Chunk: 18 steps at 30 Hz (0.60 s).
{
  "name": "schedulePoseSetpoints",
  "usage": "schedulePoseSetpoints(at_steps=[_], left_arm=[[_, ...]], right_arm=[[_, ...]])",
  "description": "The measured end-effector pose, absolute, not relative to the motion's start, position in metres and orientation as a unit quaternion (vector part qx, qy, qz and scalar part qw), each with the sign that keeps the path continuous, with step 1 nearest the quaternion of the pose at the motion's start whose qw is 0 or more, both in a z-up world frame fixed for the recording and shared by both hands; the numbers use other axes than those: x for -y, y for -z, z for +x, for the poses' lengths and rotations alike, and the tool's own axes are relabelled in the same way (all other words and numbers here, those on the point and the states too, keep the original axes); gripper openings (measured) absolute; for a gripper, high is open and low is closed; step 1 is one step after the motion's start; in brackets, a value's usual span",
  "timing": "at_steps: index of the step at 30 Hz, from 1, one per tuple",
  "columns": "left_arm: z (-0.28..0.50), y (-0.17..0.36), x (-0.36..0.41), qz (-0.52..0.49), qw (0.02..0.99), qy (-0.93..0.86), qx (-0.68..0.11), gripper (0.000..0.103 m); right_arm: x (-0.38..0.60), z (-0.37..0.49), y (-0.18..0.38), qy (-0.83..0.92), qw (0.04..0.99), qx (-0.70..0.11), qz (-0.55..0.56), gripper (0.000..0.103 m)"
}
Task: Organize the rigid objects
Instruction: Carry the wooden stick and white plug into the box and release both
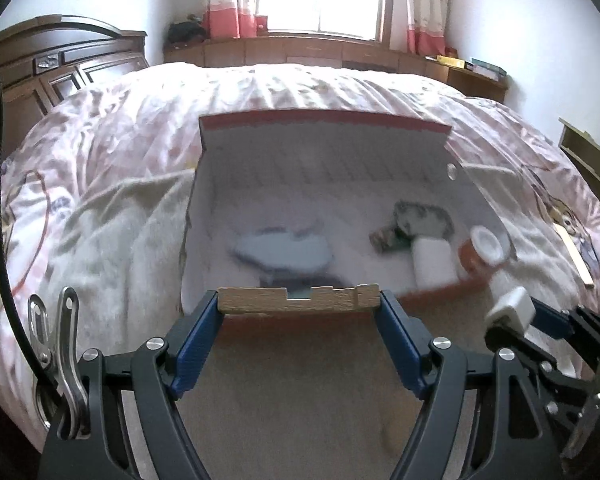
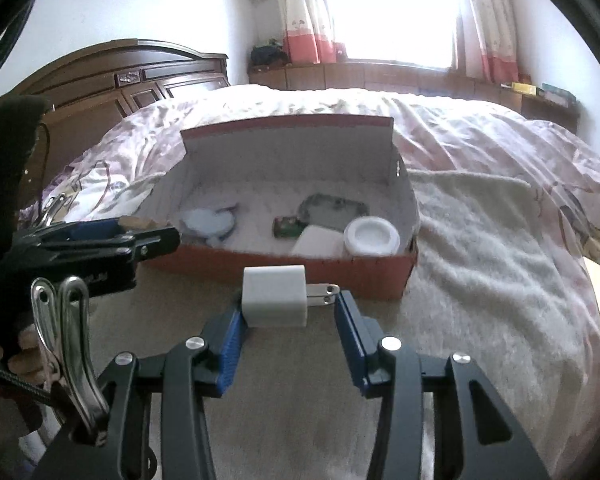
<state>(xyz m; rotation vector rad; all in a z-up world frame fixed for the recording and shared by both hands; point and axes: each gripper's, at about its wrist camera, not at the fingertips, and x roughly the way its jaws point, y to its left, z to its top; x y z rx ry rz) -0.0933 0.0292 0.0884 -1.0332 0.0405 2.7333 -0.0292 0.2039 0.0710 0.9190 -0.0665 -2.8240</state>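
Closest to the cameras, the left gripper clamps a flat, notched pale wooden block crosswise between its blue pads, while the right gripper pinches a white cube-shaped plug adapter end to end, its two metal prongs pointing toward the right pad. Both tools are poised over a beige fleece blanket, just short of the near wall of an open red cardboard box with a white interior. Inside the box lie a pale blue round lidded container at the left, and at the right a small dark green packet, a white block-like object, a white round jar lid and a patterned rectangular tin. Behind the box spreads a pink cartoon-print quilt, with a dark carved wooden headboard on the left and a bright curtained window beyond.
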Motion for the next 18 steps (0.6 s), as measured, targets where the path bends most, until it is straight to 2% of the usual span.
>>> schedulePoseSetpoints(at_steps=[18], left_arm=[[-0.183,-0.09,-0.045,-0.371,0.093,-0.924,-0.024,0.078]], right_arm=[[-0.221,-0.127,-0.084,0.937,0.082,0.04,0.337,0.046]])
